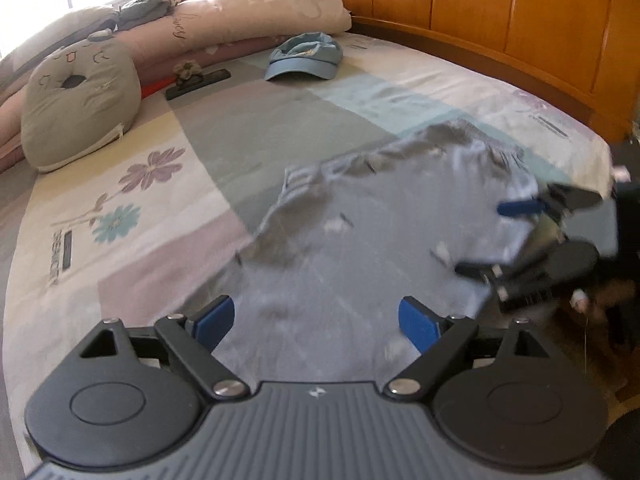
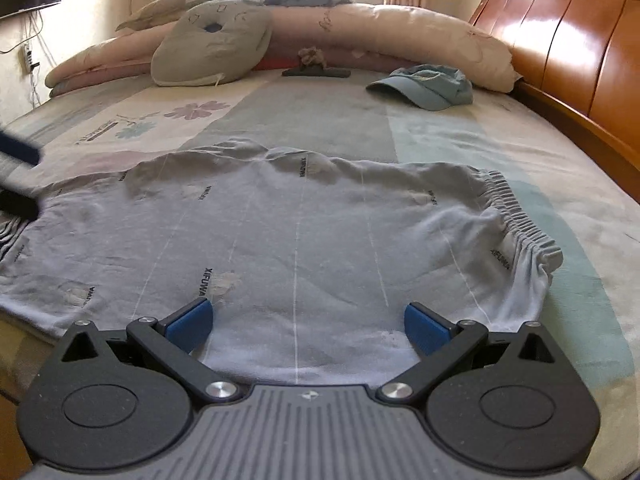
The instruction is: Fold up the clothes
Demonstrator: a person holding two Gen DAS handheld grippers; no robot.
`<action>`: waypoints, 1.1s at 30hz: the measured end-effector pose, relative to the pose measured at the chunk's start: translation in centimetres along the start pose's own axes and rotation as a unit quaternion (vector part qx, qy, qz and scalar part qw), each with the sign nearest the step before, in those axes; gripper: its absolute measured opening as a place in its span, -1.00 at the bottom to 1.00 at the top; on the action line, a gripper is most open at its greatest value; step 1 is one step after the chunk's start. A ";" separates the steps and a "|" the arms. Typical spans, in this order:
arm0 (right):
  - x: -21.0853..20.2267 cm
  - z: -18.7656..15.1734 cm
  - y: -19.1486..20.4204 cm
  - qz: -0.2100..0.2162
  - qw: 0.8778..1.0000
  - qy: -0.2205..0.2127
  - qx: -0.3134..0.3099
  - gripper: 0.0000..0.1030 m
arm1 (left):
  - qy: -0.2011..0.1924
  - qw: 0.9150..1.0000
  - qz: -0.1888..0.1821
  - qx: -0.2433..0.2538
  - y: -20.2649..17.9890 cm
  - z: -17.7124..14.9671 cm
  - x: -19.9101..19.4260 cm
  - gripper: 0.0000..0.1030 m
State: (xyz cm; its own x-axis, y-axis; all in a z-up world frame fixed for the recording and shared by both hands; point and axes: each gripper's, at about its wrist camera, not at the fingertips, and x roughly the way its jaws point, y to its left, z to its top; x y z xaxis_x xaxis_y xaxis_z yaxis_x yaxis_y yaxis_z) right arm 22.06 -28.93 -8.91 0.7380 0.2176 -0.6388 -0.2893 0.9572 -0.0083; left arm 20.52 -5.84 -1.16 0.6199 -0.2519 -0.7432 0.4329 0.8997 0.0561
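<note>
The light grey-blue cotton garment with elastic waistband [image 2: 296,240] bears "XIFUWA" in dark letters, repeated – clearest at seven o'clock; lettering on the pastel patchwork floral bedsheet [image 2: 96,136] – eleven o'clock – is unreadable.

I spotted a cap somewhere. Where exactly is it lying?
The blue cap lies on the bed's far right in the right wrist view, by the long pink pillow and wooden headboard, beyond the grey garment.

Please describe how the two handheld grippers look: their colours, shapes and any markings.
Both the left gripper and right gripper look alike: black linkage arms with silver rivets, round black side housings, a grey ribbed body bearing a small white emblem, and blue pads on the fingers. No cables show.
</note>
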 end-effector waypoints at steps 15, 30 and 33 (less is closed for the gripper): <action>-1.4 -0.9 1.2 0.009 0.999 -0.042 0.012 1.00 | -0.037 0.996 -0.004 -0.085 -2.5 -7.7 0.2 0.86; -1.2 -1.3 2.8 0.012 1.000 -0.025 0.010 1.00 | -0.032 0.991 0.019 -0.127 -1.7 -7.5 1.3 0.89; -1.4 -1.3 2.7 0.015 1.000 -0.024 0.010 1.00 | -0.032 0.990 0.022 -0.133 -1.8 -7.5 1.2 0.89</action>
State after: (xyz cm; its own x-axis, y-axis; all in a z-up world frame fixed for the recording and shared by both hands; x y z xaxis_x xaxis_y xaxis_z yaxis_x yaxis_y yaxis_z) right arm 19.48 -26.94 -9.09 0.7572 0.2547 -0.6015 -0.3000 0.9536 0.0262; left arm 15.58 -5.11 -7.11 0.6787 -0.2246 -0.6993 0.2216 0.9703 -0.0966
